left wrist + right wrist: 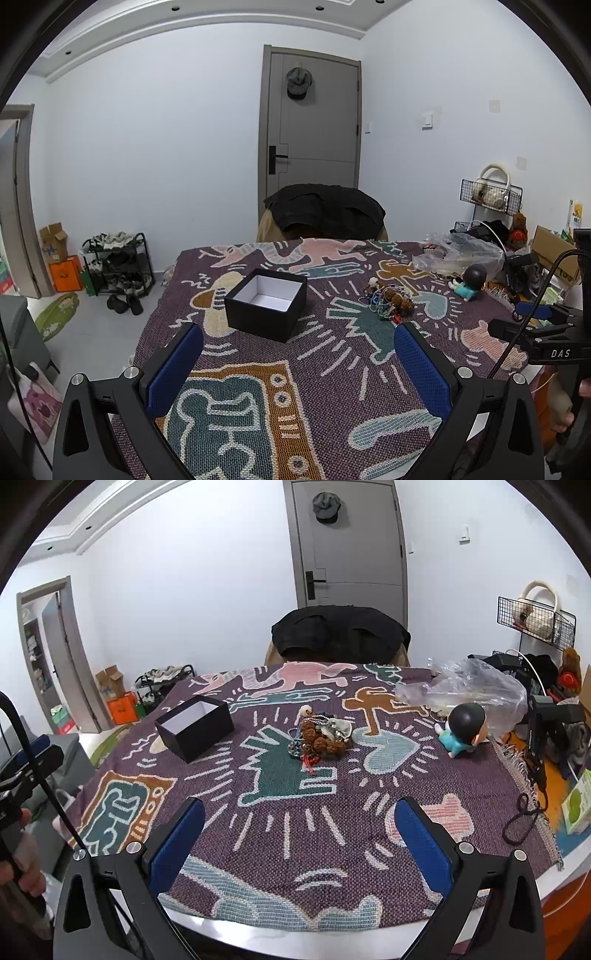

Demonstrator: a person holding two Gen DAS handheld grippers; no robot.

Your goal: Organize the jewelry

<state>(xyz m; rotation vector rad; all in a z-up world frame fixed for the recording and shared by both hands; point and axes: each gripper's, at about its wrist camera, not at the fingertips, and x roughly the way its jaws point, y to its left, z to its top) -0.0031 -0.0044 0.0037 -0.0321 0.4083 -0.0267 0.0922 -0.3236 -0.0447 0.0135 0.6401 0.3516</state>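
Note:
A tangled pile of jewelry [388, 302], with brown beads, chains and a red bit, lies on the patterned table cloth [258, 387]; it also shows in the right wrist view [319, 738]. An open black box [266, 303] with a white, empty inside stands left of the pile, also in the right wrist view [195, 726]. My left gripper [298, 332] is open and empty, short of the box. My right gripper [299, 808] is open and empty, short of the pile. The right gripper also shows at the right edge of the left wrist view [532, 325].
A doll with a black head [461, 733] and a clear plastic bag [469, 686] lie right of the pile. A chair draped in dark cloth [340, 635] stands behind the table. Clutter and a wire rack [535, 620] fill the right side. The table's near edge [295, 939] is below my right gripper.

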